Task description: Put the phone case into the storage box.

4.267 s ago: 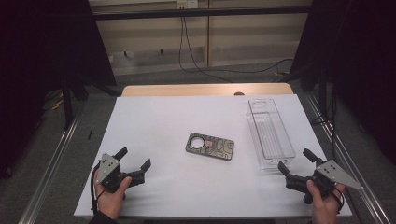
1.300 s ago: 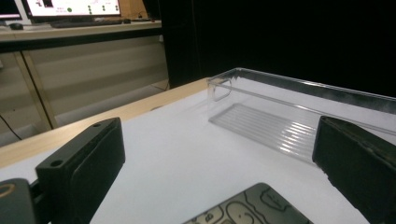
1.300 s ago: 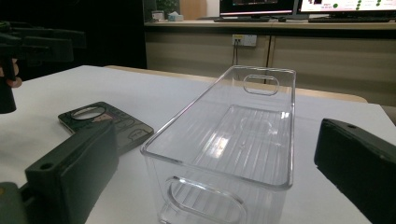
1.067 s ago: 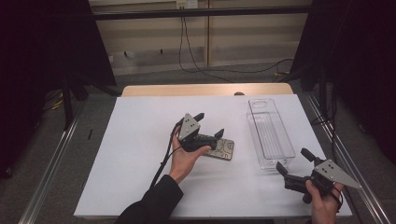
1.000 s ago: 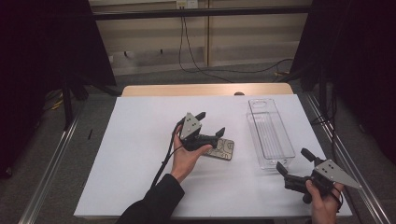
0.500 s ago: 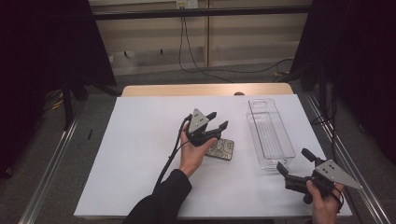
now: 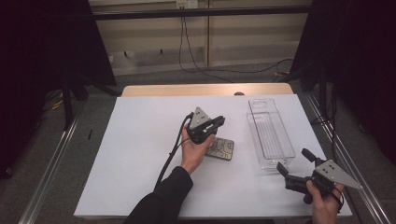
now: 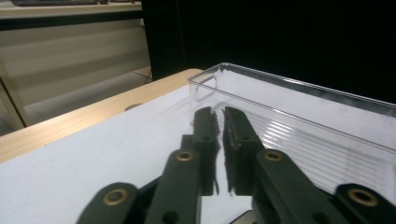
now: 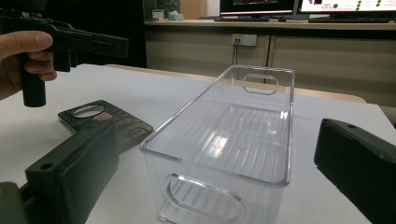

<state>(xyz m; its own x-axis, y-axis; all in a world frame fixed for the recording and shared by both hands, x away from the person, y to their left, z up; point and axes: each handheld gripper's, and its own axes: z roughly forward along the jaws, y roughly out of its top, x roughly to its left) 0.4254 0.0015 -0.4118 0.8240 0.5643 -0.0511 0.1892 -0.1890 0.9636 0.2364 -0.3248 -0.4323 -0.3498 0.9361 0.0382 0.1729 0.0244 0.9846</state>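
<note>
Glossy clear plastic bin (image 9: 219, 140), matt white table cover (image 7: 140, 140), wooden edge (image 7: 205, 89).

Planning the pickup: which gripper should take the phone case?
Left. The left gripper hovers right over the phone case, jaws just closed with nothing between them. The right gripper sits open beyond the clear bin.

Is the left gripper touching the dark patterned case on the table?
Apart. The right gripper view shows the left gripper raised, with white table between it and the case; its jaws, just closing, hold nothing.
</note>
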